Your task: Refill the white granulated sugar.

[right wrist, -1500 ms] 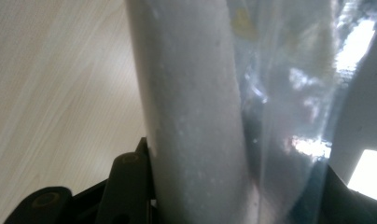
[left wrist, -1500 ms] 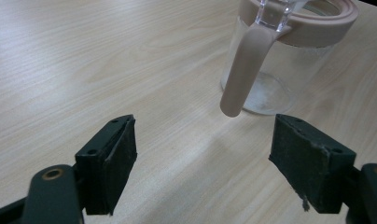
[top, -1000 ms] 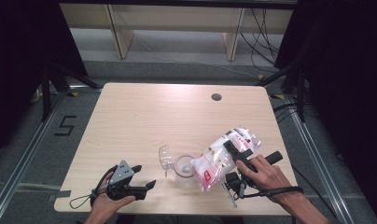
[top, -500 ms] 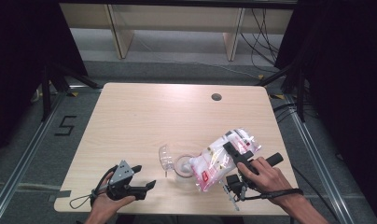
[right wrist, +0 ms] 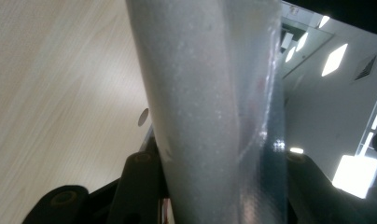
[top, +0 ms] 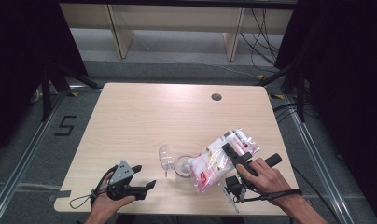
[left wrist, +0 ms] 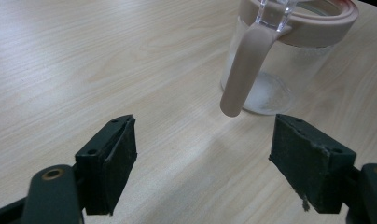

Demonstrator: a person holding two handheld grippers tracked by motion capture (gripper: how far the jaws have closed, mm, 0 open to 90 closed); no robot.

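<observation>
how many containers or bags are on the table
2: a clear jar with a pinkish rim and open flip lid near the table's front middle, and a plastic bag tilted over it, clamped in the right gripper. Nothing else seems hidden.

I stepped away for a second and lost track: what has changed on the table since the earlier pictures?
Very little. The right gripper stays shut on the plastic bag, whose lower end has shifted slightly toward the open jar. The left gripper stays open near the table's front edge, and the jar has not moved.
</observation>
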